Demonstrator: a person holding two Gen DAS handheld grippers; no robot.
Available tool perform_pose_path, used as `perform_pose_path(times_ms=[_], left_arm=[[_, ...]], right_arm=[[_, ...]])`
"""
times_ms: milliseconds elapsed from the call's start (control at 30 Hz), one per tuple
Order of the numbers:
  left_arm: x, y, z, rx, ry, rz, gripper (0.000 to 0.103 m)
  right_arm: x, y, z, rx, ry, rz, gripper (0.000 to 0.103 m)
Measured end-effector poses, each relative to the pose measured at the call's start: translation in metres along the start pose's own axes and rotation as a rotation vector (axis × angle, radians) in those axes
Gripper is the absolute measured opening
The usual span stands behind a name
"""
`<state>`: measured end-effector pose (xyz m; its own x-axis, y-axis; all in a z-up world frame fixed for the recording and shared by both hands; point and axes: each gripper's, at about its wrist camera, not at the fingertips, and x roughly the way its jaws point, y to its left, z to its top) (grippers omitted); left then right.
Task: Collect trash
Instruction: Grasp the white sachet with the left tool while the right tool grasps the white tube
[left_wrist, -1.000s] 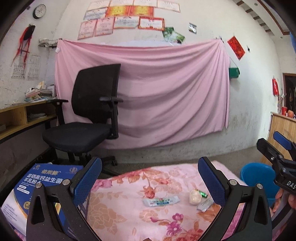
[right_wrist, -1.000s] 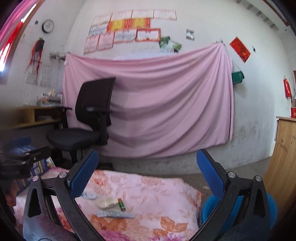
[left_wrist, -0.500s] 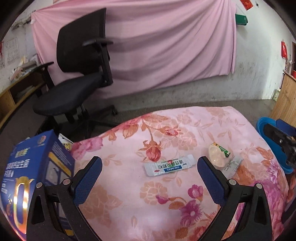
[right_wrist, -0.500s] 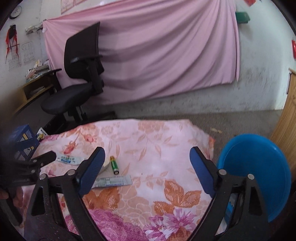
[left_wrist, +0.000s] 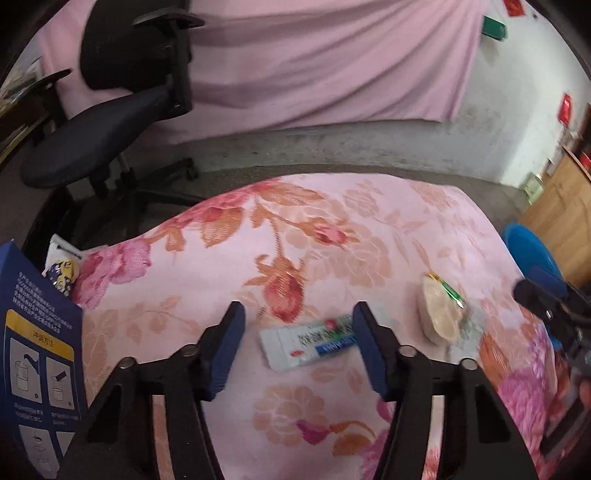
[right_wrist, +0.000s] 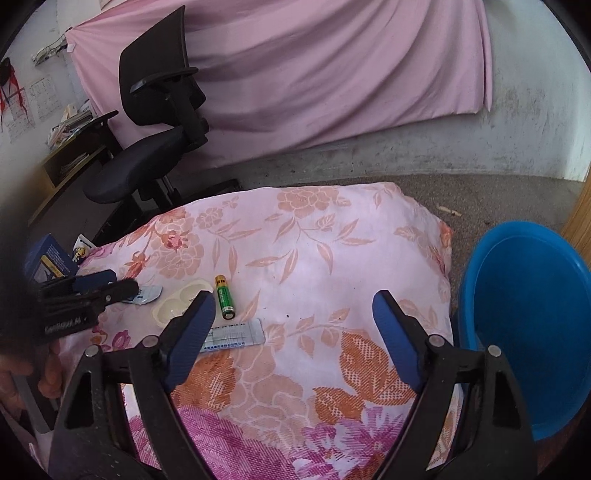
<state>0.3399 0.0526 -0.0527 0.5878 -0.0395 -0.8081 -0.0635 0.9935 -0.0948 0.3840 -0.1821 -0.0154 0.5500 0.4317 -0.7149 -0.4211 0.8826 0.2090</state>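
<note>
Both grippers have dipped toward the cloth (left_wrist: 332, 236) | left gripper (left_wrist: 297, 345) jaws apart, straddling wrapper (left_wrist: 308, 341) | right gripper (right_wrist: 293, 332) jaws apart, empty | risk: thin wrapper slips, cloth snags

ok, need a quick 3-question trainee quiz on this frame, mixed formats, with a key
1. True or false: the left gripper is shut on the white sachet.
2. Multiple choice: in the right wrist view, the green battery lies
A. inside the blue basin
B. on the floral cloth, beside the pale blister tray
C. on the office chair
3. Fill in: the flat silver packet sits closest to the ____ gripper.

Key
1. False. The jaws stand open with the sachet lying between them on the cloth.
2. B
3. right
</note>
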Motion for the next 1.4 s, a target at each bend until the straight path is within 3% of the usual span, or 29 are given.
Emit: perform_pose_path(times_ms=[100,167,233,400,467,700,867,1067,1200,1267,1367,1400], left_arm=[[-0.005,-0.012,-0.010,0.075,0.009,-0.004,0.043],[-0.008,-0.020,-0.017,0.123,0.020,-0.006,0.031],[-0.010,-0.030,-0.023,0.172,0.036,-0.019,0.026],[-0.002,-0.045,-0.025,0.256,0.046,-0.002,0.020],[0.004,-0.046,-0.023,0.245,0.043,0.008,0.020],[-0.007,-0.039,-0.030,0.191,0.009,0.065,0.019],[-0.028,-0.015,-0.048,0.029,-0.006,-0.011,0.019],[-0.032,-0.018,-0.047,0.014,-0.012,-0.012,0.019],[-0.031,-0.018,-0.049,0.016,-0.011,-0.011,0.019],[-0.031,-0.018,-0.050,0.020,-0.010,-0.006,0.019],[-0.030,-0.022,-0.050,0.038,-0.010,0.013,0.019],[-0.030,-0.023,-0.050,0.046,-0.010,0.020,0.019]], right_arm=[[-0.001,-0.007,0.000,0.030,0.005,0.006,0.103],[-0.001,-0.012,-0.001,0.048,0.012,0.006,0.103],[-0.001,-0.015,-0.001,0.060,0.018,0.009,0.103],[0.001,-0.013,-0.003,0.047,0.041,0.028,0.103],[0.004,-0.007,-0.004,0.027,0.059,0.040,0.103],[0.012,0.009,-0.014,-0.007,0.169,0.188,0.084],[0.022,0.022,-0.015,-0.017,0.206,0.277,0.084],[0.039,0.030,-0.005,0.000,0.213,0.248,0.084],[0.045,0.047,-0.004,-0.096,0.217,0.164,0.085],[0.044,0.053,-0.006,-0.133,0.218,0.163,0.084],[0.045,0.058,-0.008,-0.168,0.227,0.171,0.079],[0.044,0.059,-0.009,-0.177,0.227,0.173,0.073]])
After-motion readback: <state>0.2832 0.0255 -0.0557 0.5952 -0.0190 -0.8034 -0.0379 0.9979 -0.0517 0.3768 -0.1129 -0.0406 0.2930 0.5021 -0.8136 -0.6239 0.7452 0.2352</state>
